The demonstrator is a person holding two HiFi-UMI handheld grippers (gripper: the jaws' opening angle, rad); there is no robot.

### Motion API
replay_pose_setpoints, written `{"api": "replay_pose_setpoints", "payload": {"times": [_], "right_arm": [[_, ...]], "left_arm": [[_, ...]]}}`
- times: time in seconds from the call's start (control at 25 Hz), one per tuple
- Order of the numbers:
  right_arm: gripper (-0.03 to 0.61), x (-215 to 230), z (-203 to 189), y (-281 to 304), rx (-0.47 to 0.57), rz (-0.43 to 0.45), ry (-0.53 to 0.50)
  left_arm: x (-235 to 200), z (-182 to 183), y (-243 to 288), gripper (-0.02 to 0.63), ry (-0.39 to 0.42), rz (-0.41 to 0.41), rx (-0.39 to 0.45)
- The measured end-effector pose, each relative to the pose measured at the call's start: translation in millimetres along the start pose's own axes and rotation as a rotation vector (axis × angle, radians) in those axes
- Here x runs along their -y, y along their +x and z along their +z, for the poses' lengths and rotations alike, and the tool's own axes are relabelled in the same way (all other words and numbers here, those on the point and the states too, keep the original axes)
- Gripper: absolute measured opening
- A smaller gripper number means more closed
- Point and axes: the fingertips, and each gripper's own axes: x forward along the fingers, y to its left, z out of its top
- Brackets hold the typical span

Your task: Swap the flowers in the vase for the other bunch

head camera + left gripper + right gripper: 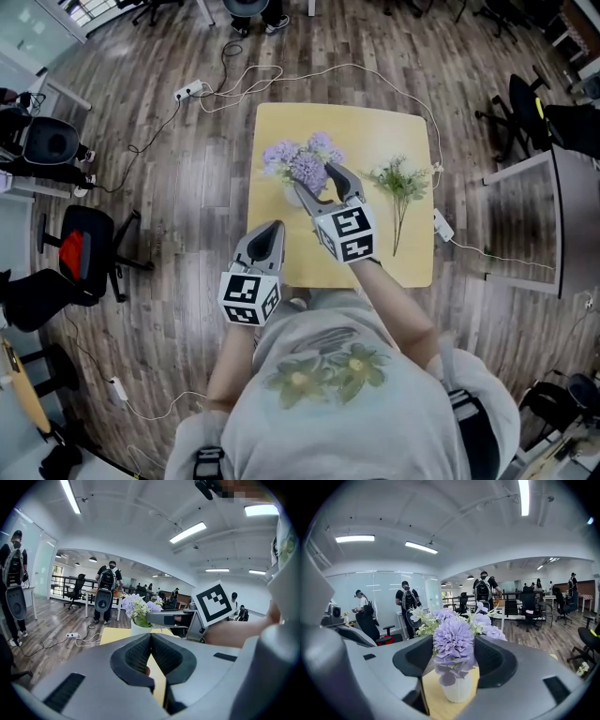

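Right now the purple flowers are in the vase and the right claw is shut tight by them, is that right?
No. The flowers are in the vase, but the right claw is open, not shut. The right gripper view shows its jaws wide apart with the flowers between them.
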Motion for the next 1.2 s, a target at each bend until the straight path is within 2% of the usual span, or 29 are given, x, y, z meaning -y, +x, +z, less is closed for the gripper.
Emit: {"api": "replay_pose_setpoints", "payload": {"times": [0.28, 0.36, 0.4, 0.6, 1.2], "right_arm": [[0.249, 1, -9, 6, -0.022, 0.016, -0.049], [0.164, -5, -11, 6, -0.028, 0.017, -0.065], [0.143, -6, -12, 6, -0.028, 0.017, -0.07], [0.093, -3, -10, 3, -0.009, 0.013, -0.074], [0.078, -7, 15, -9, 0.066, 0.029, -0.059]], "left_arm": [[2, -4, 5, 0.018, -0.002, -0.003, -0.009], [1, -5, 1, 0.018, -0.003, -0.004, -0.009], [0, -5, 0, 0.018, -0.003, -0.004, -0.009], [-1, -5, 2, 0.018, -0.005, -0.004, -0.012], [-1, -7, -2, 0.018, 0.013, -0.027, -0.014]]}}
